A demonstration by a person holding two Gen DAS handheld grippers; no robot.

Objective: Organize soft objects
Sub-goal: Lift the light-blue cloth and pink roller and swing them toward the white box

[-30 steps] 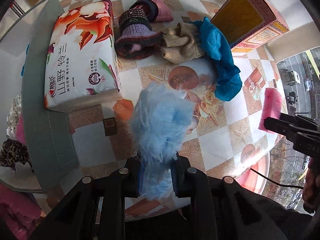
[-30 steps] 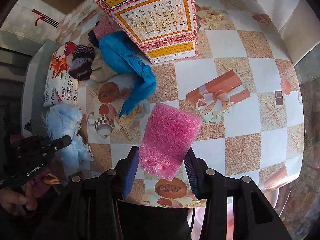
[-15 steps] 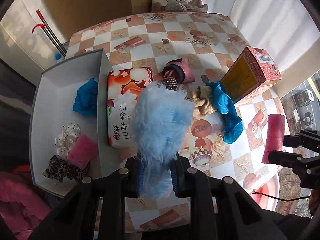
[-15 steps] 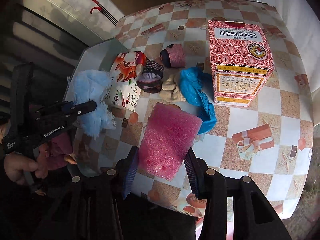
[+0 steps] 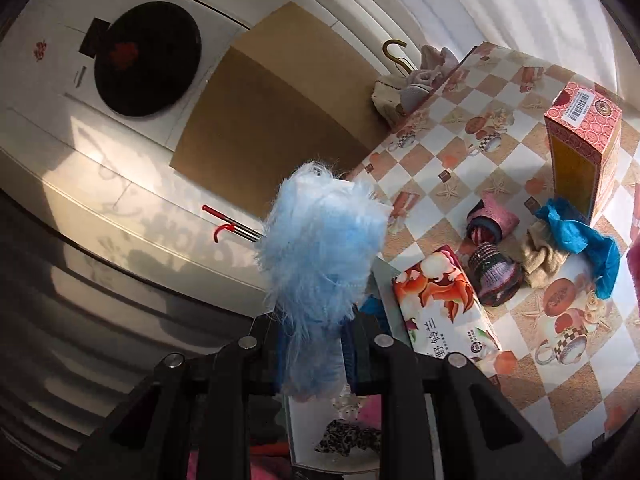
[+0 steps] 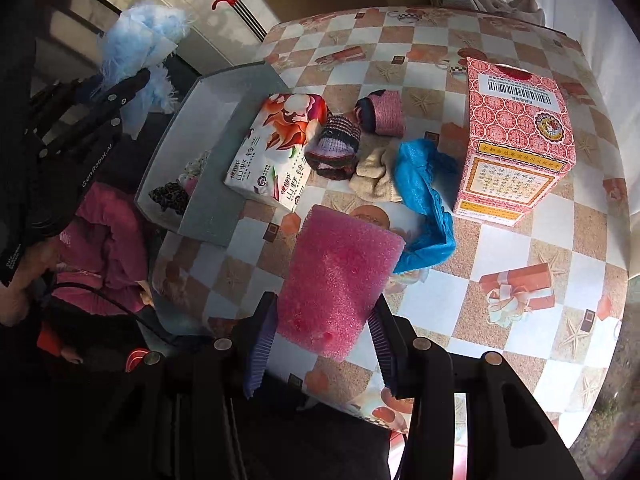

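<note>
Holding one blue fluffy piece (image 5: 320, 248), one pink sponge (image 6: 336, 276), two grippers.

A fluffy pale-blue fur piece (image 5: 320, 256), a pink foam sponge block (image 6: 336, 276) and a checked beige-and-white printed tablecloth (image 6: 520, 248) were seen.

Round table under checkered tan-and-white oilcloth printed with gift boxes, starfish, teacups (image 6: 516, 240) stands in hard sunlight. White pleated curtain (image 5: 460, 8) hangs behind table. Brown cardboard panel (image 5: 264, 120) leans on pale wall left of table; red-handled metal rods (image 5: 228, 226) prop below panel. Dappled shadows cross wall.
</note>
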